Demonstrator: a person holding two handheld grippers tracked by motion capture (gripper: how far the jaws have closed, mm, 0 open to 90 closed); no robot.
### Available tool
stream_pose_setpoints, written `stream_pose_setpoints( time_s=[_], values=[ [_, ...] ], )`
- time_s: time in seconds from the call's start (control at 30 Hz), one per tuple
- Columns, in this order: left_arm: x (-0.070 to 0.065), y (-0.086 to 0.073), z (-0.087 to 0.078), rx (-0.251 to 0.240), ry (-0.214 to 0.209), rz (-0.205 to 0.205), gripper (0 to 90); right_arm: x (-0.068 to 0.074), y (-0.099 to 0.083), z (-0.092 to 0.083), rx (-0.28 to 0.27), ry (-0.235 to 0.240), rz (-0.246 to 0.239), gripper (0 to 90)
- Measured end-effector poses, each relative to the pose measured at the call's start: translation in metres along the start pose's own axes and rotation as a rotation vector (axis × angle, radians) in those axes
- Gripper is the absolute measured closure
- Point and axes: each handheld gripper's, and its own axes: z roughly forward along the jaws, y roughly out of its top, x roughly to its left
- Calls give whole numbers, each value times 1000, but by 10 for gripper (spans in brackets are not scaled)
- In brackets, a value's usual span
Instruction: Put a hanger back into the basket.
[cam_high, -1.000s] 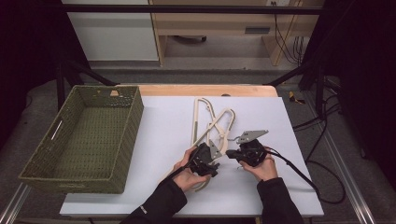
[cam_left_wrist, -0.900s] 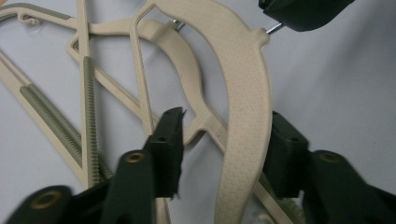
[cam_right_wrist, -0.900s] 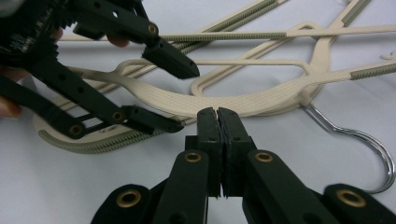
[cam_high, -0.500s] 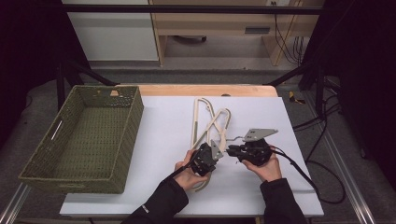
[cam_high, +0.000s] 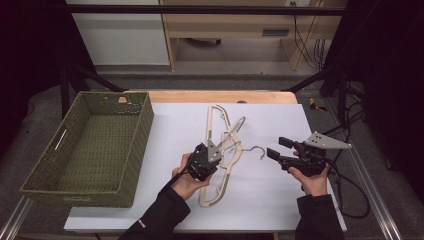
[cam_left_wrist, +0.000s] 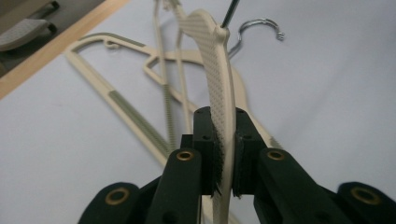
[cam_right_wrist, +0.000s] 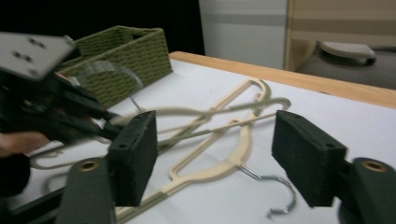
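Beige plastic hangers (cam_high: 214, 120) lie tangled at the middle of the white table (cam_high: 170, 130). My left gripper (cam_high: 212, 152) has just closed on the ridged arm of one beige hanger (cam_left_wrist: 219, 79) and holds it tilted up off the others; the pads press on both its sides in the left gripper view (cam_left_wrist: 224, 135). Another hanger with a metal hook (cam_high: 257, 150) lies flat beneath it. My right gripper (cam_high: 276, 146) hovers to the right of the pile. Its jaws have just been opening and nothing is between them (cam_right_wrist: 215, 140).
A green woven basket (cam_high: 137, 150) stands at the table's left side, its inside bare. A wooden strip (cam_high: 220, 96) runs along the far table edge. The right gripper's cable (cam_high: 350, 195) loops off the right edge. Bare white tabletop lies in front.
The right gripper has opened and pulled away to the right from the hangers. The left gripper has closed on a hanger arm and raised it slightly.
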Motion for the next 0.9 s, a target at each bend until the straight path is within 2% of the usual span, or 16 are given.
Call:
stream_pose_setpoints(
  time_s=[0.07, 0.13, 0.2, 0.27, 0.33, 0.37, 0.43, 0.5, 0.53, 0.63, 0.67, 0.73, 0.77, 0.8, 0.83, 0.9],
  values=[
    [4, 0, -3, -6, 16, -7, 843, 0, -1, 0, 4, -8, 5, 273],
    [17, -1, -11, -36, -8, -51, 856, 1, -4, 1, 22, -17, 4, 235],
    [21, -1, -17, -54, -1, -74, 857, 2, -5, 0, 34, -15, -2, 219],
    [24, -2, -22, -50, 12, -55, 858, 3, -6, 0, 37, -19, -1, 212],
    [32, -2, -35, -85, 3, -77, 858, 5, -8, -3, 40, -22, -5, 189],
    [32, -2, -35, -85, 3, -77, 858, 5, -8, -3, 40, -22, -5, 189],
    [41, 0, -54, -137, -20, -104, 858, 6, -8, -8, 27, -23, -9, 168],
    [43, 1, -61, -148, -19, -101, 857, 7, -8, -11, 15, -28, -13, 149],
    [49, 3, -76, -163, -20, -92, 857, 8, -7, -12, 12, -33, -9, 135],
    [60, 6, -98, -204, -34, -102, 858, 10, -6, -14, -6, -52, -9, 94],
    [60, 6, -98, -204, -34, -102, 858, 10, -6, -14, -6, -52, -9, 94],
    [73, 9, -118, -234, -46, -108, 857, 11, -5, -15, -15, -57, -11, 74],
    [73, 9, -118, -234, -46, -108, 858, 12, -5, -15, -15, -57, -10, 69],
    [82, 10, -130, -250, -49, -111, 858, 12, -5, -16, -12, -55, -9, 64],
    [82, 10, -130, -250, -49, -111, 858, 12, -5, -16, -12, -55, -9, 64],
    [97, 11, -147, -279, -62, -133, 858, 13, -4, -16, -21, -56, -9, 56]
  ],
)
